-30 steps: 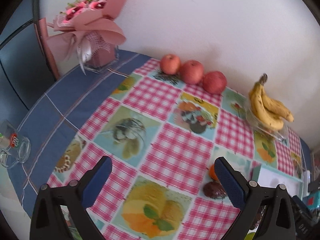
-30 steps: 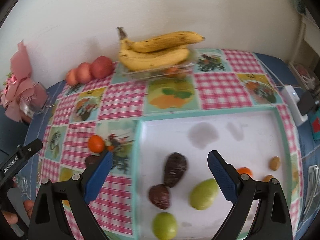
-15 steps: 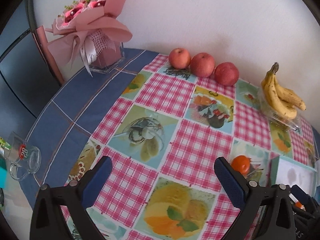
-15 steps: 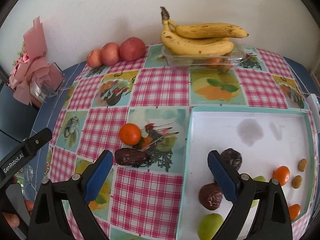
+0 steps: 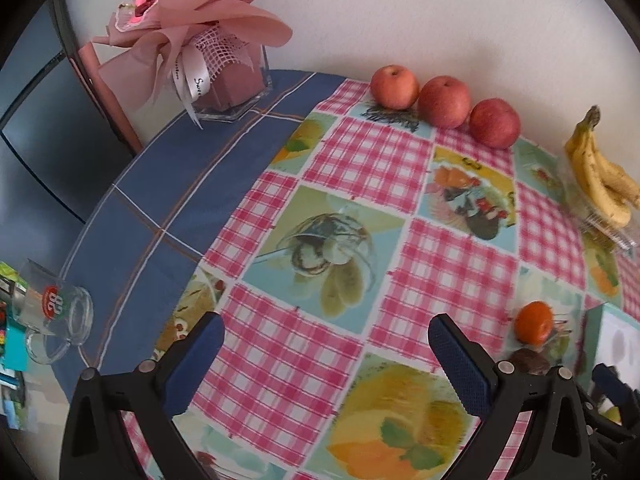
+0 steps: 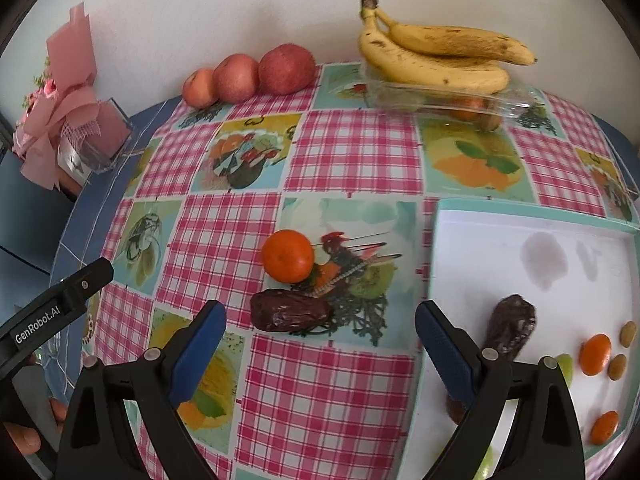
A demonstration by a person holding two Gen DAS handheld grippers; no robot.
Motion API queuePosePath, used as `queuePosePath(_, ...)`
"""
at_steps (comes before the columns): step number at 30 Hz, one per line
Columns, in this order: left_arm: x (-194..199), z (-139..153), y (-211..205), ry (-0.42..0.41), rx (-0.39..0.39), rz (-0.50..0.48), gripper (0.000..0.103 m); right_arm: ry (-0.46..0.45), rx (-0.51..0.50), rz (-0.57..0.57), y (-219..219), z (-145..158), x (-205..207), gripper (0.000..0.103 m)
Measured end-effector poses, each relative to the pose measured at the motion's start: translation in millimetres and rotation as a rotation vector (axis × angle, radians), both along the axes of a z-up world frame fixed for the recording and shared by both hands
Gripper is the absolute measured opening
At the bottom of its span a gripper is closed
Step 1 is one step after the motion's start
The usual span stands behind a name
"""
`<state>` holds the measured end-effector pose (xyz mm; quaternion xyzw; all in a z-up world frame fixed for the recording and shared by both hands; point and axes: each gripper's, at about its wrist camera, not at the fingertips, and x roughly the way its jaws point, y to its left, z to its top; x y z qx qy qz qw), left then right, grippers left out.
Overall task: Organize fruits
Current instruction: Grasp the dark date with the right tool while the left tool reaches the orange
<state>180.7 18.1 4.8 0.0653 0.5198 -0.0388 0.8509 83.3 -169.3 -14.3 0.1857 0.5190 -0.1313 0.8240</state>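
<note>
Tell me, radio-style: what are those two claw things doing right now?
Both tools open, empty: left tool, right tool. Right one faces dark wrinkled fruit and orange on cloth, outside white tray. Nothing in the way.

Open desk (image 6: pixel 320 392) ahead of right gripper (image 6: pixel 320 344) | obstacles: orange (image 6: pixel 287 255), dark fruit (image 6: pixel 290 315) | tray rim (image 6: pixel 430 264) bounds right
</note>
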Motion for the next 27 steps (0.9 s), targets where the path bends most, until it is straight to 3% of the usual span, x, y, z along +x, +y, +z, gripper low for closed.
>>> queuePosePath(11,13,-31,1,0.078,0.002,-0.018,0.103,0.064,0.012,0.021,12,-36,20,0.096)
queuePosePath(22,14,-33,-1,0.072,0.000,-0.027,0.103,0.090,-0.019,0.057,22,-51,29,0.095)
queuePosePath(25,13,-30,-2,0.068,-0.002,-0.030,0.103,0.086,-0.033,0.072,25,-48,29,0.085)
queuePosePath(27,12,-29,-2,0.065,0.000,-0.031,0.103,0.087,-0.038,0.076,25,-47,30,0.070)
